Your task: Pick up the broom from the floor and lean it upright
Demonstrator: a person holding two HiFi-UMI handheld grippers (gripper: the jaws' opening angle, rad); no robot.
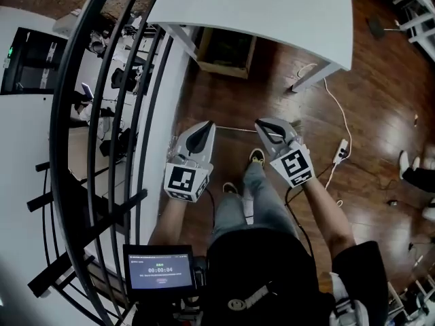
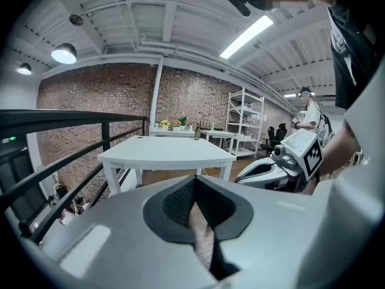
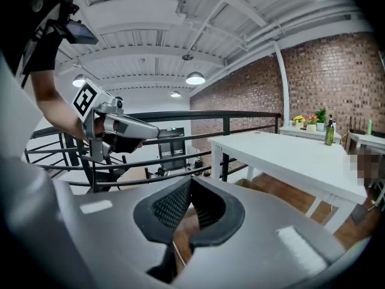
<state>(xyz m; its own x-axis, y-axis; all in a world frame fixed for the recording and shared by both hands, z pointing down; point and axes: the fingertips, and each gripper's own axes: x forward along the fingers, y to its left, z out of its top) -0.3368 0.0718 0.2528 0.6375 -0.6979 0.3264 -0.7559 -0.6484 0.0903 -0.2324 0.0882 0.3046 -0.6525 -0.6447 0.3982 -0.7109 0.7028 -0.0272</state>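
Wood floor (image 1: 224,90), broom (image 1: 238,128) lying crosswise between left tongs (image 1: 206,126) and right tongs (image 1: 264,123)

Thin pale broom handle (image 1: 234,129) on the dark wooden floor (image 1: 380,114): I see only the stretch between left gripper (image 1: 206,125) and right gripper (image 1: 262,123). White table (image 1: 272,12): cut off by the top edge. Small dark screen (image 1: 161,269): print too small to read.
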